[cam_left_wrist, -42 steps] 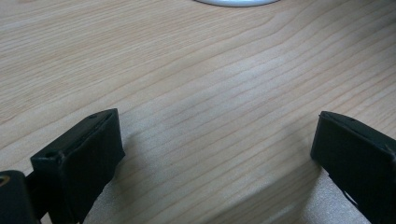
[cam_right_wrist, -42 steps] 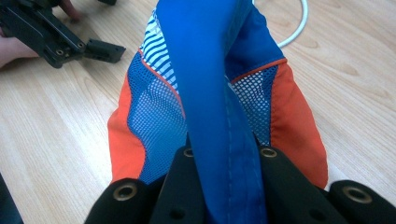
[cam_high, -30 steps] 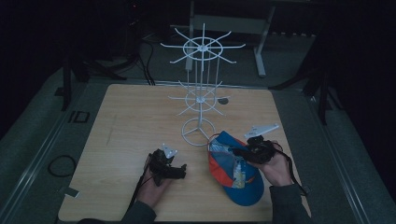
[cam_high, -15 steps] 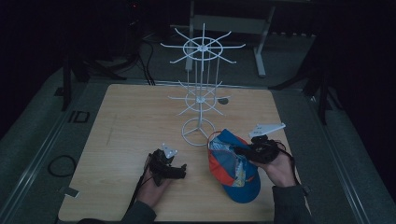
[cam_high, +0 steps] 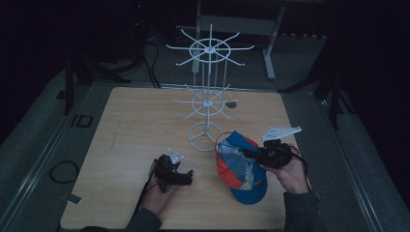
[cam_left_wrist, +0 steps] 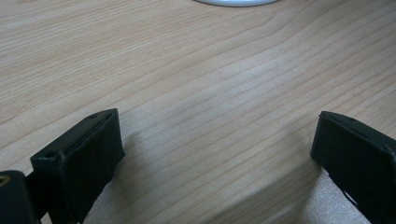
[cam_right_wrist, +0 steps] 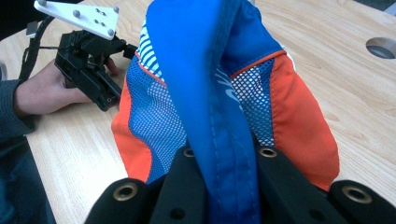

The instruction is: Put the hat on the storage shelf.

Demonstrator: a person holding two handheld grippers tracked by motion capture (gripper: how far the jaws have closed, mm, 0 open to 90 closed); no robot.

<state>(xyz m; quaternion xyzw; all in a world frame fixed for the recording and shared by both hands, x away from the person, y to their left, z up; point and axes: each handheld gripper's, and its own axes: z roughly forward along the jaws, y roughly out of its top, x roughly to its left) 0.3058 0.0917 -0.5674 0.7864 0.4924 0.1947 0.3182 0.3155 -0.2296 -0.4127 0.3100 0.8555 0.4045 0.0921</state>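
A blue and orange mesh cap [cam_high: 240, 169] lies on the wooden table [cam_high: 135, 121], right of the middle. My right gripper [cam_high: 250, 153] is shut on its blue edge from the right side. In the right gripper view the two jaws pinch a fold of blue fabric, the right gripper [cam_right_wrist: 227, 155] holding the cap [cam_right_wrist: 205, 79] up in front of it. My left gripper [cam_high: 187, 176] rests low on the table near the front edge, left of the cap. Its jaws stand wide apart over bare wood, so the left gripper [cam_left_wrist: 219, 140] is open with nothing in it.
A white wire display rack [cam_high: 209, 92] with two tiers of hooks stands behind the cap on a ring base [cam_high: 205, 137], whose rim [cam_left_wrist: 236, 2] shows in the left gripper view. A round hole [cam_right_wrist: 382, 47] sits in the table. Dark floor and cables surround it.
My right gripper has shifted slightly to the right while still holding the cap's edge. The left gripper has not moved.
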